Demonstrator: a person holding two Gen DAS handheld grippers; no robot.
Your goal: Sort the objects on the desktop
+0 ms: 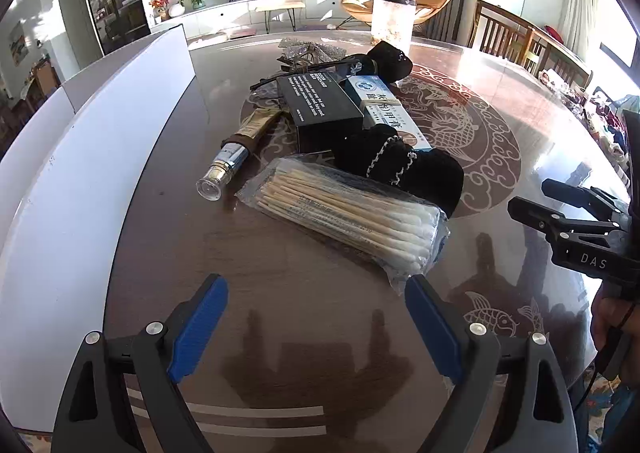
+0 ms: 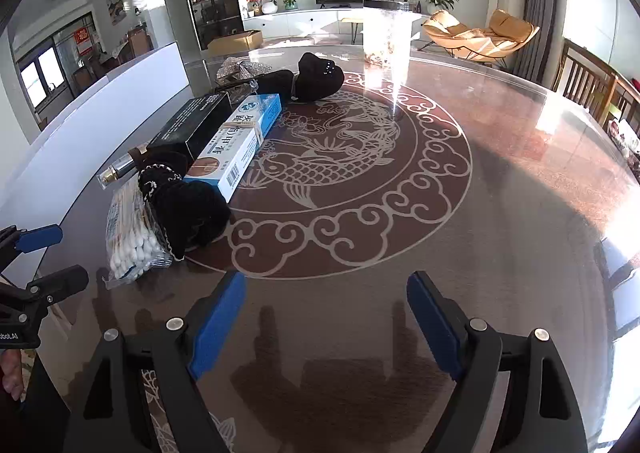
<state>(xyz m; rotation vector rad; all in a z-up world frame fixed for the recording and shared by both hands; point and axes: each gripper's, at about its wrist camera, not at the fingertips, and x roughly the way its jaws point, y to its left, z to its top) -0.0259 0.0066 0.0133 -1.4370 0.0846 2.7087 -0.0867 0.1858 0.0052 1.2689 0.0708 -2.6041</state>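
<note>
Cotton-swab packet lay nearest the left gripper, both grippers spread and empty

The left gripper [image 1: 316, 327] hovered spread over the bench [image 1: 280, 273], the cotton swab packet [image 1: 344, 215] just ahead, slightly right of its centreline, long axis slanting across its jaws; the right gripper [image 2: 326, 323] was also spread, holding nothing, with the packet [image 2: 134, 231] well off to its left, so the left hand seemed better placed

We see a round, glossy brown table [image 1: 500, 181] carrying a bag of cotton swabs [image 1: 344, 219], two black pouches [image 1: 404, 165], a black box [image 1: 320, 109], a blue-white box [image 1: 384, 109], a tube [image 1: 236, 157] and a clear container [image 1: 392, 19].
</note>
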